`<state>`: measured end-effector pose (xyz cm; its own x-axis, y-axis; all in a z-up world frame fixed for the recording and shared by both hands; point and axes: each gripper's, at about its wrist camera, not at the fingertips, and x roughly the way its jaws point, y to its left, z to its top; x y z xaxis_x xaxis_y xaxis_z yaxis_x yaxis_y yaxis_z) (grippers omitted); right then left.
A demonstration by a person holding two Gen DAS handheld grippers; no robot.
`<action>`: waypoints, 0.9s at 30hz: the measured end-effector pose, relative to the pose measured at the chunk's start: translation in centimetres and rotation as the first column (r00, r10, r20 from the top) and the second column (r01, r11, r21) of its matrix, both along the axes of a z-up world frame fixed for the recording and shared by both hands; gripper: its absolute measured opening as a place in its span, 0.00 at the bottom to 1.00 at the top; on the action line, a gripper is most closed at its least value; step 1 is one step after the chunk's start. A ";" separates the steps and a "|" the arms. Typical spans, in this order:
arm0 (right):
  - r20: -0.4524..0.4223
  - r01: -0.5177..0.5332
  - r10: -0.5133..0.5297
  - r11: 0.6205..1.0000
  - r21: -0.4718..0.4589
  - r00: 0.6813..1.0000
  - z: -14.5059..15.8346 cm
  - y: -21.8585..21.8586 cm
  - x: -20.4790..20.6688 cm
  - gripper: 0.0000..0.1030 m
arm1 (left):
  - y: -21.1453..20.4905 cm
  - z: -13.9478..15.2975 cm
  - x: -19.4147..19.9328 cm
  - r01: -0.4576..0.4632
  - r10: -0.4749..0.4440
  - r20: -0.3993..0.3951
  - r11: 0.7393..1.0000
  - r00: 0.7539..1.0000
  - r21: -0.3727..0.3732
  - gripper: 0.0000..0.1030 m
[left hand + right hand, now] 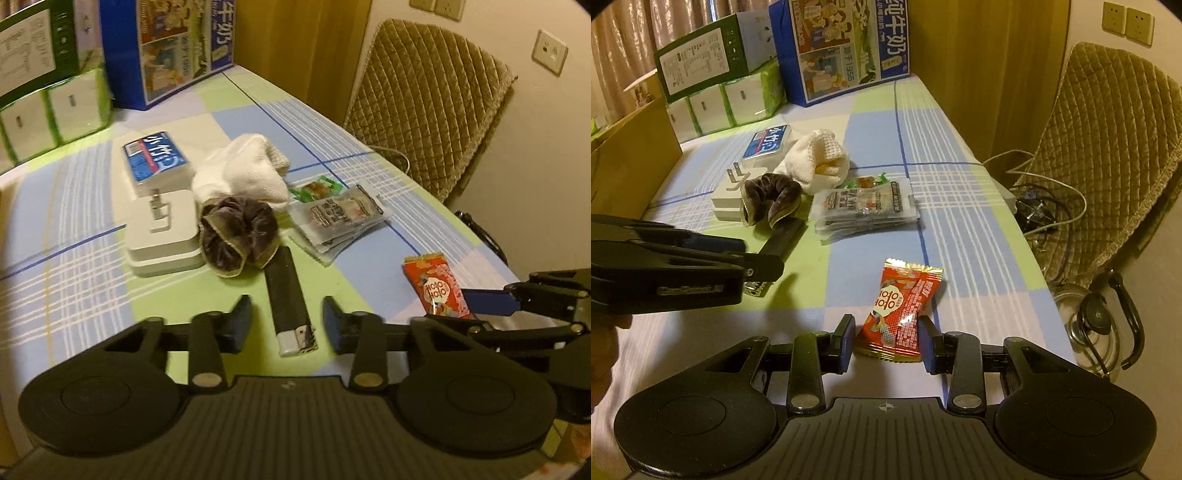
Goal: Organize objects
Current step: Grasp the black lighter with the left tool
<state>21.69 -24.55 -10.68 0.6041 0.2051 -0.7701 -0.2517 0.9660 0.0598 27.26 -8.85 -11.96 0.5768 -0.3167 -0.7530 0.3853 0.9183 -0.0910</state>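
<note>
Each hand-held gripper straddles its own target, jaws wide, gripping nothing.
The lighter (290, 302) lies lengthwise between the left hand-held gripper (287, 320) fingers; the red snack packet (899, 314) likewise in the right hand-held gripper (886, 341).

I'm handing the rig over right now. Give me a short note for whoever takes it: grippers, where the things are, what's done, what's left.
Left gripper: open, jaws either side of the black lighter, not closed on it.
Right gripper: open, jaws flanking the red snack packet, not gripping.
On the checked tablecloth, clustered: white power adapter, blue-labelled tissue pack, white sock, dark scrunchie lying over the lighter's far end, clear foil packets.
Done: nothing visibly sorted.
Left: close on the lighter and the packet, then place everything.
</note>
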 end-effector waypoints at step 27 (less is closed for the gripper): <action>0.004 -0.089 0.089 0.996 -0.004 0.996 -0.1 2.3 -2.9 0.38 | 4.2 0.1 -6.0 -0.014 0.011 0.023 0.991 1.000 0.135 0.26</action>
